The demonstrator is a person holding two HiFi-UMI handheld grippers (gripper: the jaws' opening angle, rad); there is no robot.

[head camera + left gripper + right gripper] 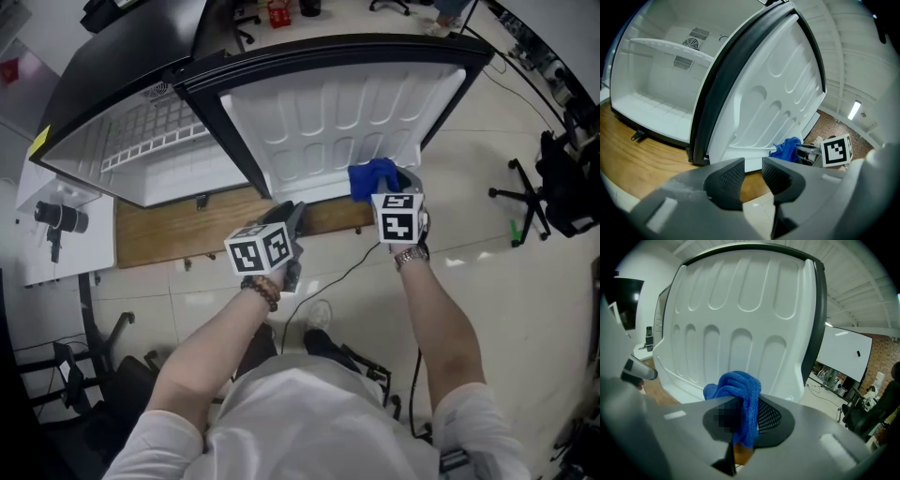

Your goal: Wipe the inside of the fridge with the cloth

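A small white fridge (141, 159) stands open, and its door (337, 122) swings out to the right with the ribbed inner liner facing me. My right gripper (392, 183) is shut on a bunched blue cloth (372, 176), held against the lower edge of the door liner. In the right gripper view the cloth (736, 387) hangs between the pads of the gripper (743, 416), right in front of the liner (740, 315). My left gripper (292, 216) hovers at the door's hinge corner; its jaws (752, 173) stand a little apart with nothing between them. The cloth (787, 147) shows there too.
The fridge rests on a wooden board (159, 234). Inside are a white shelf (665, 47) and rear vents (691, 42). A cable (342, 272) runs over the tiled floor. An office chair (534, 192) stands at the right, a camera (58, 220) on a white surface at the left.
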